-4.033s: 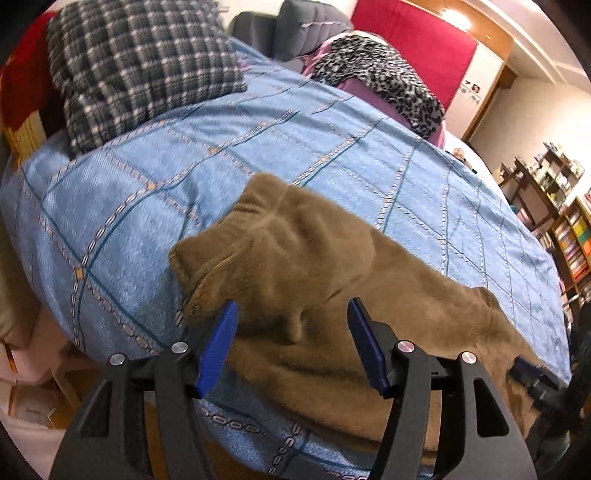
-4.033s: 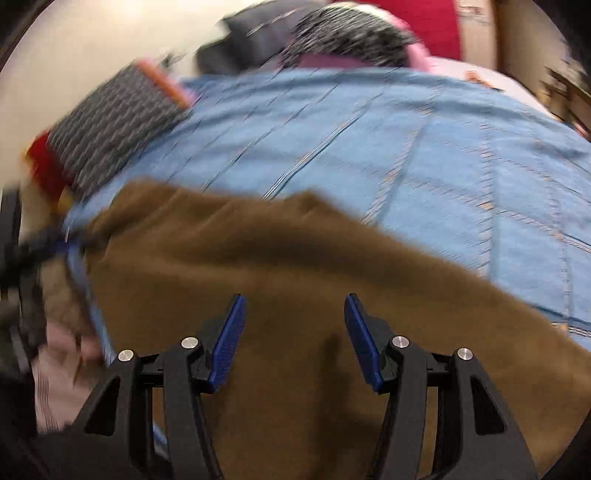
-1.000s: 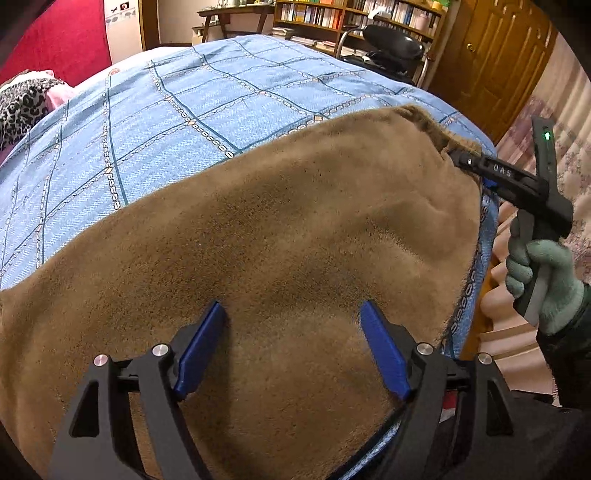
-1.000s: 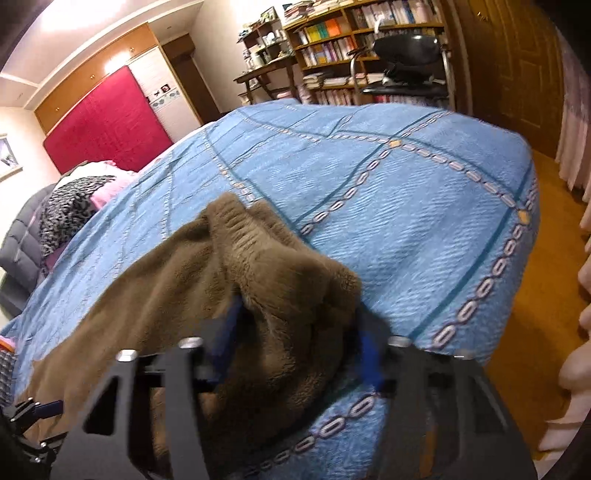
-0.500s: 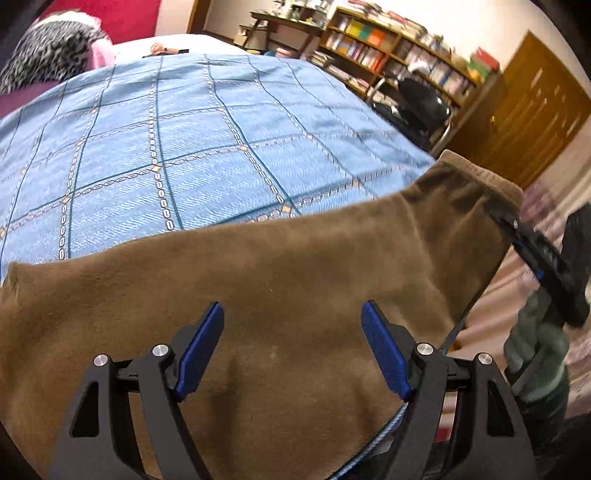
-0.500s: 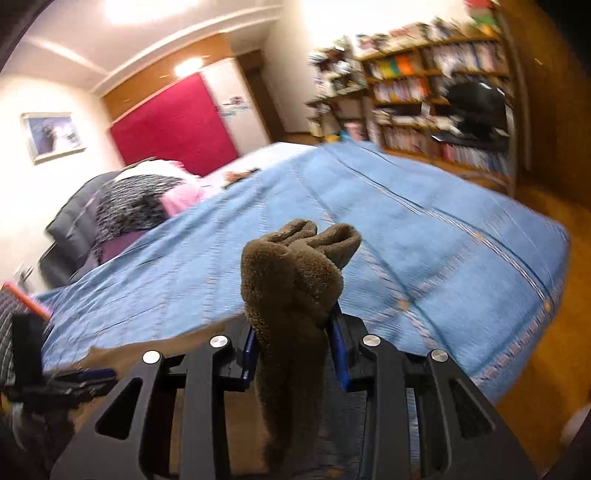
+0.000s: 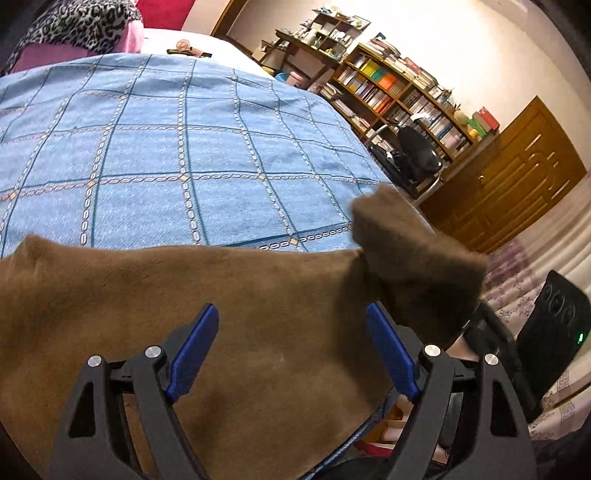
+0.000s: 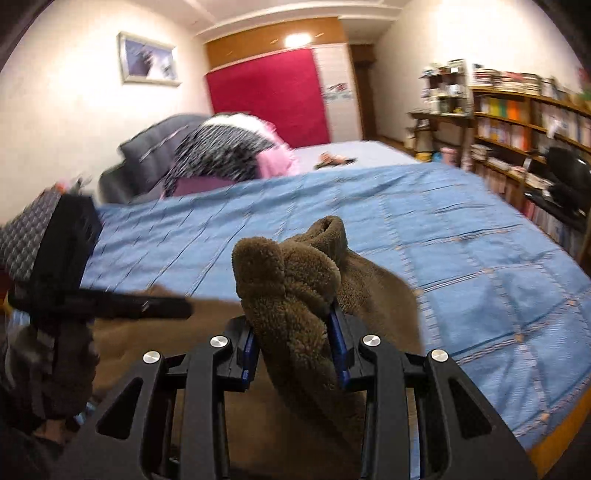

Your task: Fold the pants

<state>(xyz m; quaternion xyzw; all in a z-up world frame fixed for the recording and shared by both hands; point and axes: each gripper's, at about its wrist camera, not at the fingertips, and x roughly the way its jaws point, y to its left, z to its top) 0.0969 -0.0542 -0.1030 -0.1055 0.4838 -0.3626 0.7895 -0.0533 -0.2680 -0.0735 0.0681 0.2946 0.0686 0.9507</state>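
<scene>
Your right tongs [image 8: 293, 350] are clamped on a bunched end of the brown fleece pants [image 8: 291, 280]; the blue pads press the wad from both sides, and the fabric rises in a thick lump above them, toward 12 o'clock in the right wrist view. Below the grip the cloth drops out of sight between the black arms.

Your left tongs [image 7: 293, 354] stand wide apart with nothing between the blue pads; they hover over the flat spread of the pants [image 7: 207, 302], and you cannot tell from that view whether the tips touch the cloth. The pants lie across the near edge of the bed, covering the lower half of the left wrist view from 9 o'clock round to 4 o'clock. At about 2 o'clock from the left tongs, one end of the pants is raised off the bed in a blurred fold, with dark parts of the other tool under it.

In the right wrist view your left tool shows as a blurred black bar at 9 o'clock, over the brown cloth.

Beyond the pants the blue checked bedspread [image 7: 177, 147] runs away toward 12 o'clock. At its far end lies a leopard-print cushion [image 7: 81, 22] with pink fabric beside it. At 1 to 2 o'clock stand a black office chair [image 7: 417, 151], wooden bookshelves [image 7: 402, 92] and a brown door [image 7: 517, 173].
</scene>
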